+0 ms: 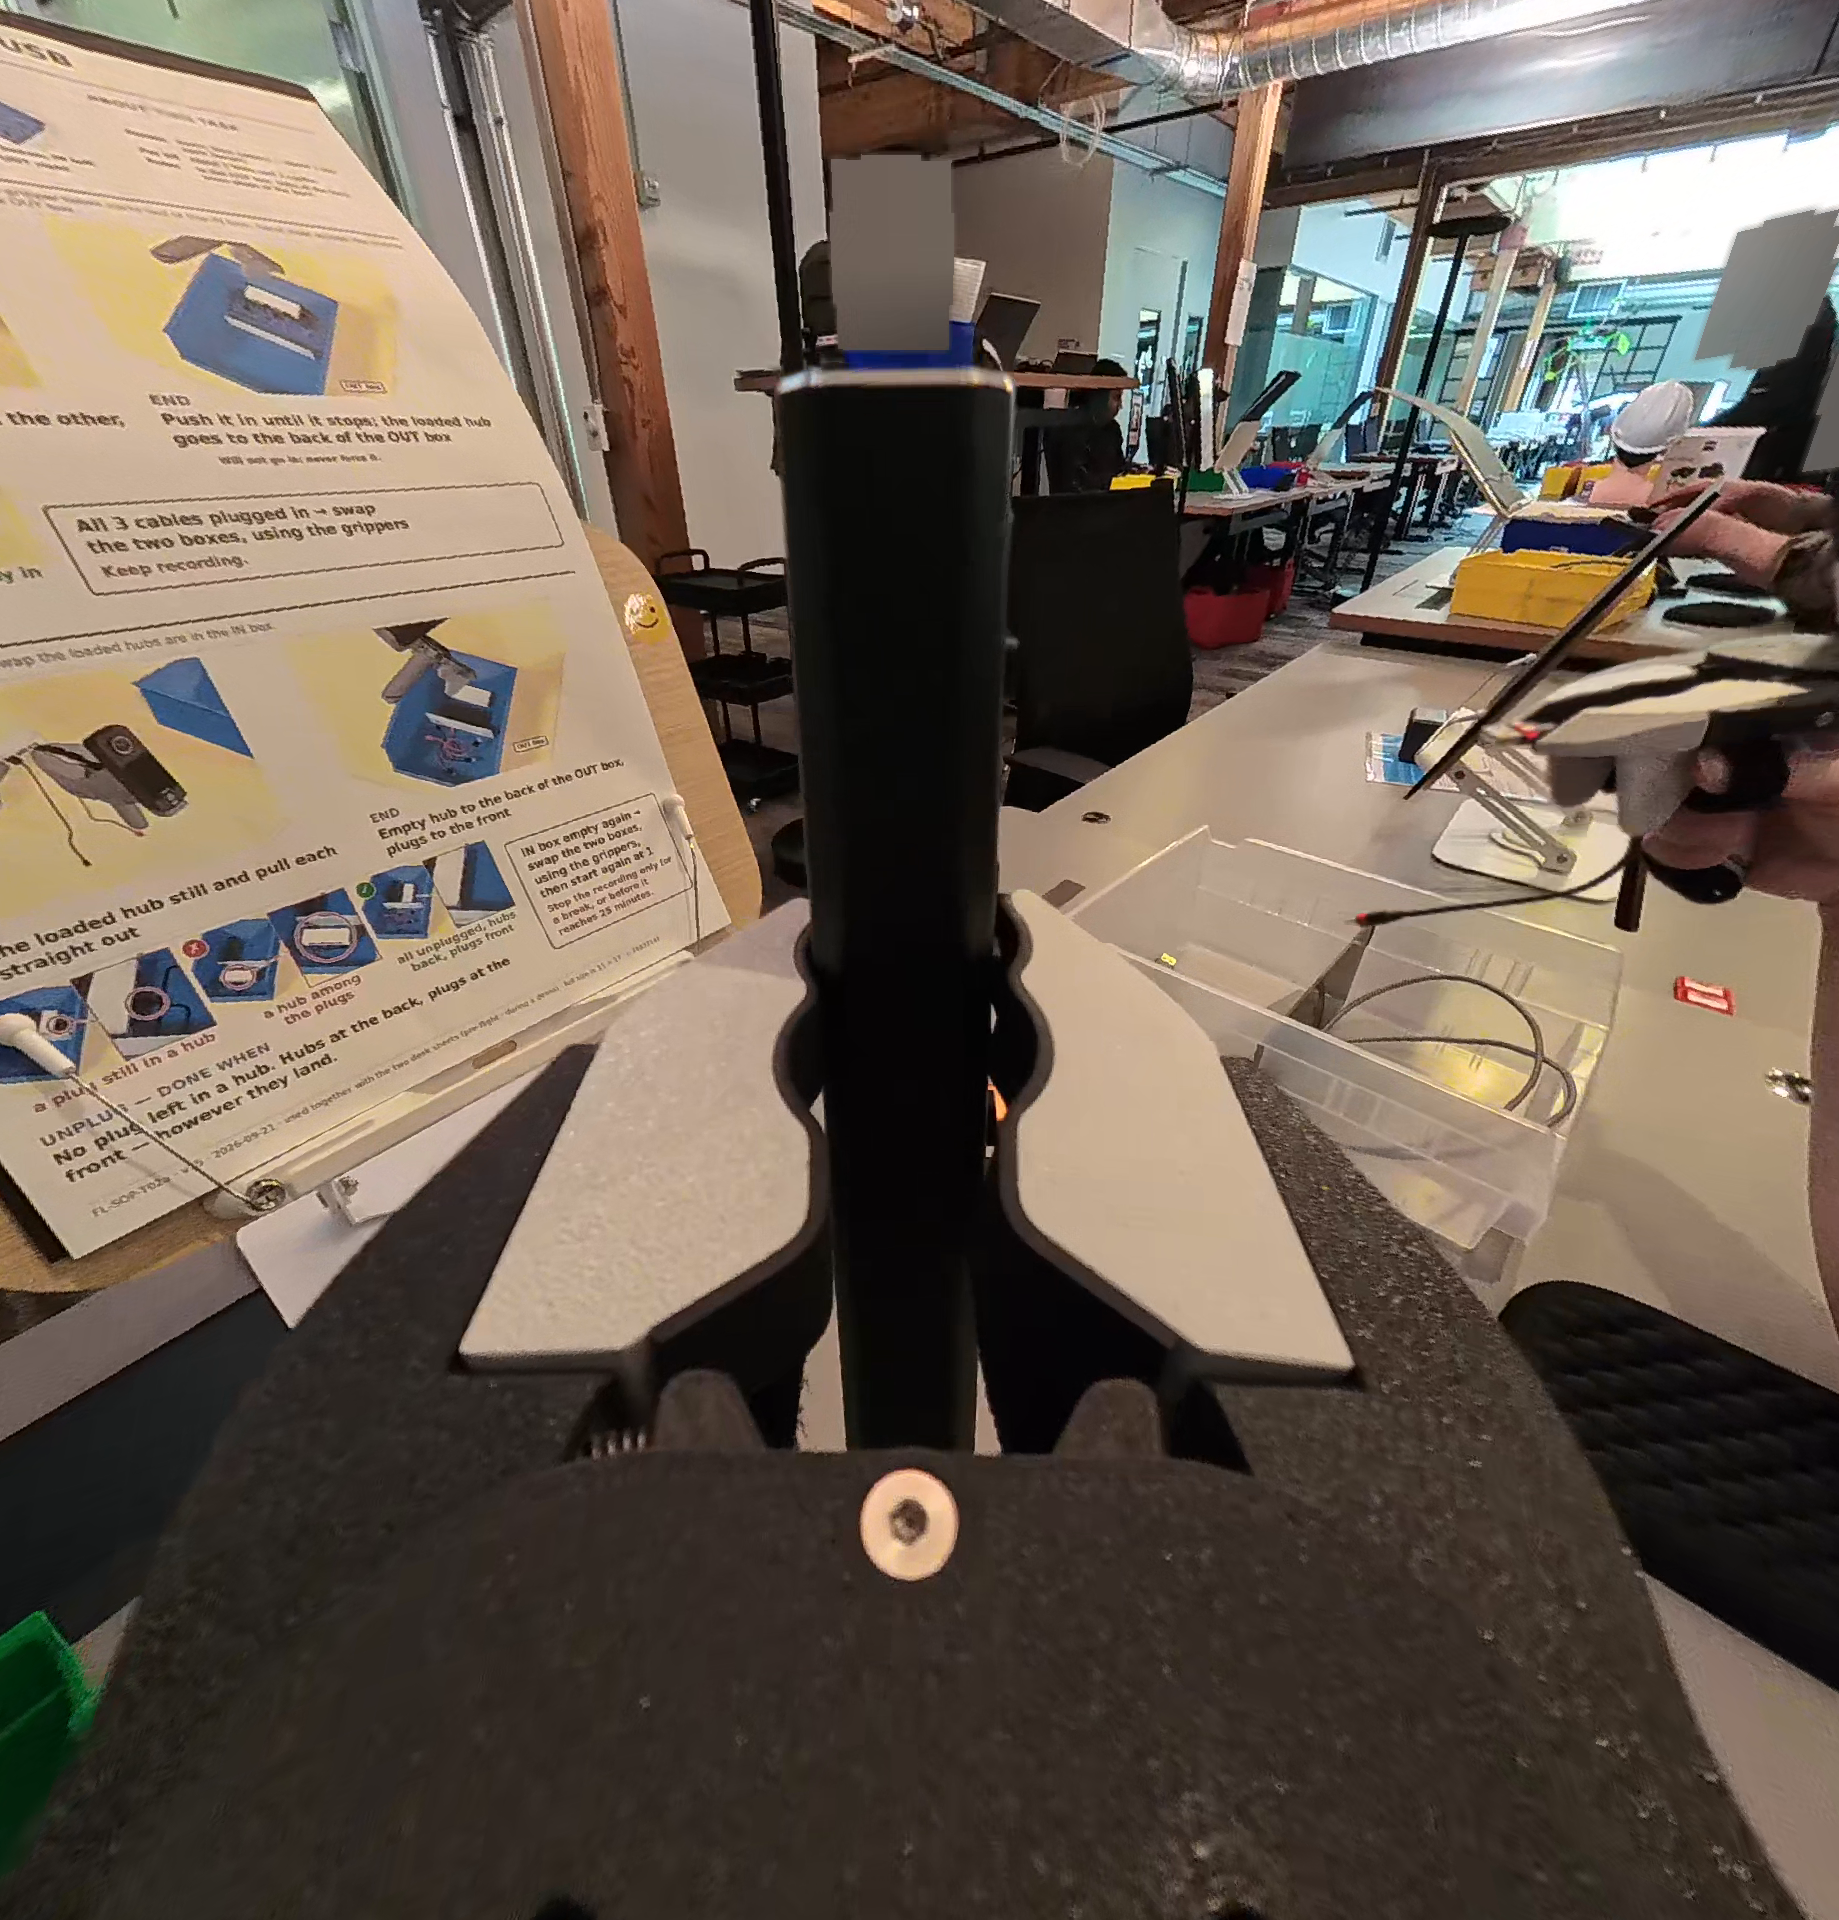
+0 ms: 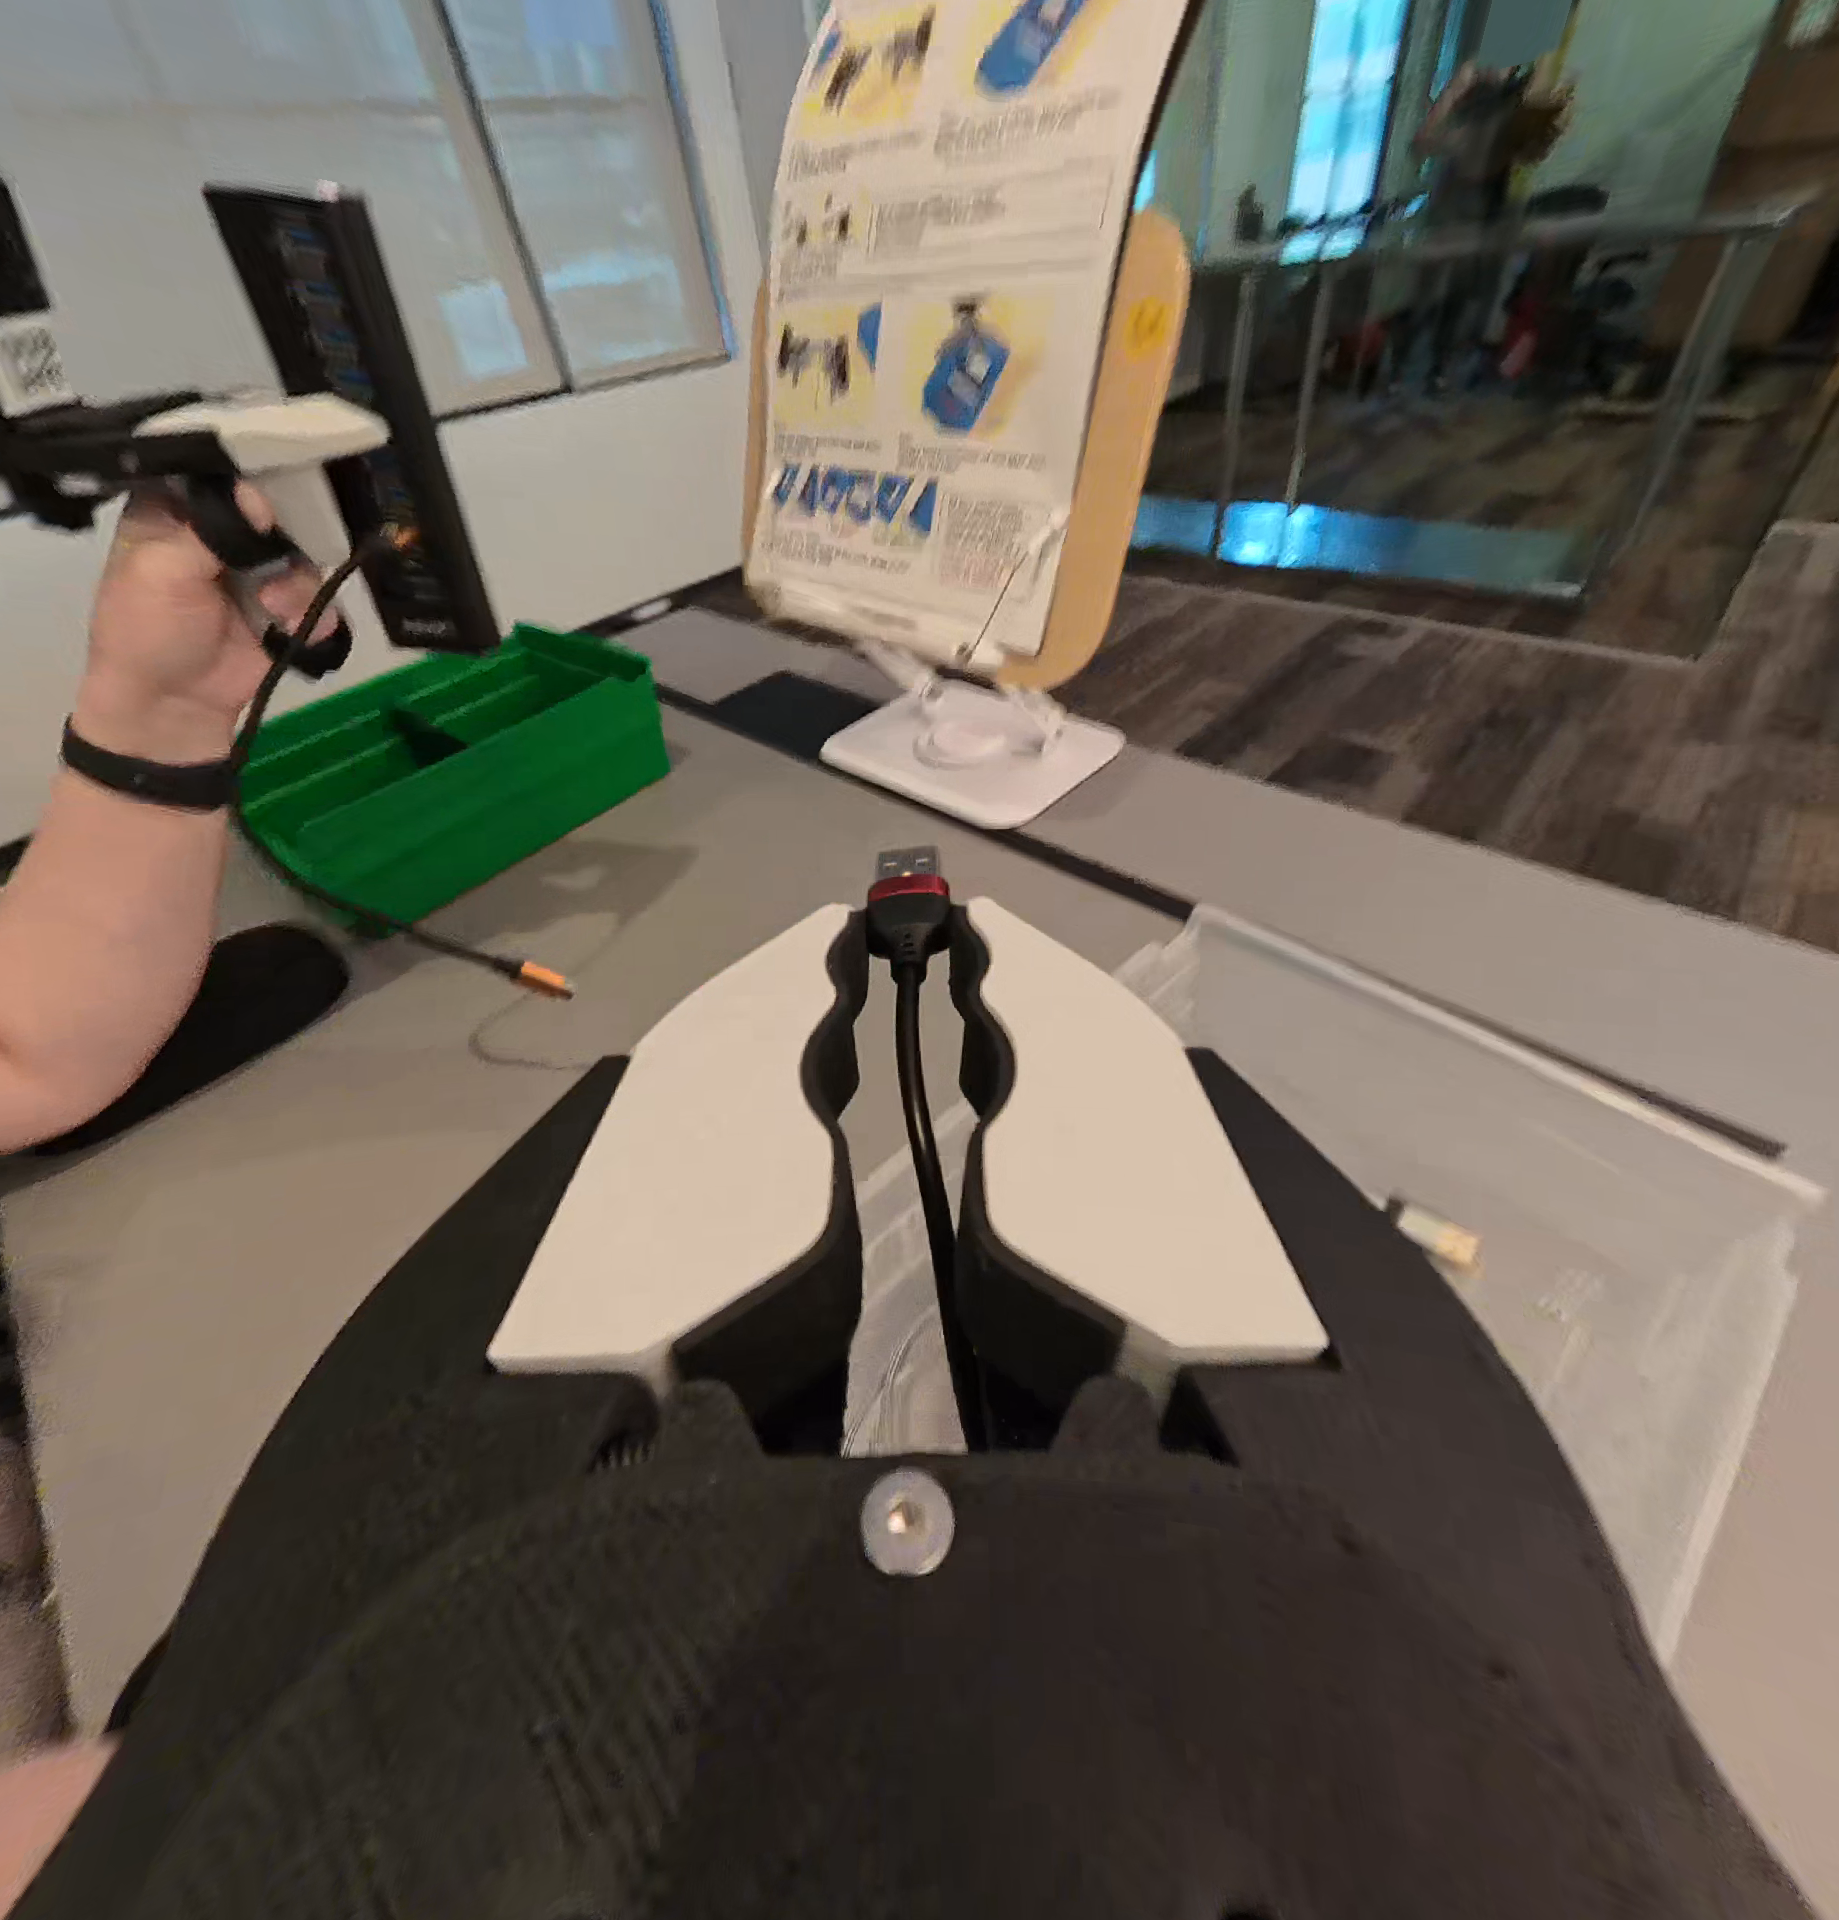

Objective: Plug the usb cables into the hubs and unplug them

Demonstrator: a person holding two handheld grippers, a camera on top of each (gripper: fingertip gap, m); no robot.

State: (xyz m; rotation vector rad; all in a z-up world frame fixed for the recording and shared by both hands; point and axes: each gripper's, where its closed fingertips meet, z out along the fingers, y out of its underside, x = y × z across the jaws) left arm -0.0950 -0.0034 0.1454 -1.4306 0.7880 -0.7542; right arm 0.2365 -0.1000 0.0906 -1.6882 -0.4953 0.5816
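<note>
My left gripper (image 1: 899, 935) is shut on a long black USB hub (image 1: 894, 675) and holds it upright above the table. In the right wrist view the hub (image 2: 375, 416) and the left gripper (image 2: 271, 436) are at the far left. A black cable (image 2: 302, 644) hangs from the hub, and its orange plug (image 2: 541, 979) lies on the table. My right gripper (image 2: 907, 920) is shut on a black USB cable with a red-collared plug (image 2: 907, 883) that sticks out past the fingertips. In the left wrist view the right gripper (image 1: 1580, 717) is at the right, apart from the hub.
A clear plastic bin (image 1: 1133, 904) holding a grey cable (image 1: 1466, 1039) stands right of the hub; it also shows in the right wrist view (image 2: 1621, 1299) with a white plug (image 2: 1434, 1242). A green bin (image 2: 458, 769) and an instruction sheet on a stand (image 2: 946, 312) stand behind. About 35 cm separates my left fingertips from my right.
</note>
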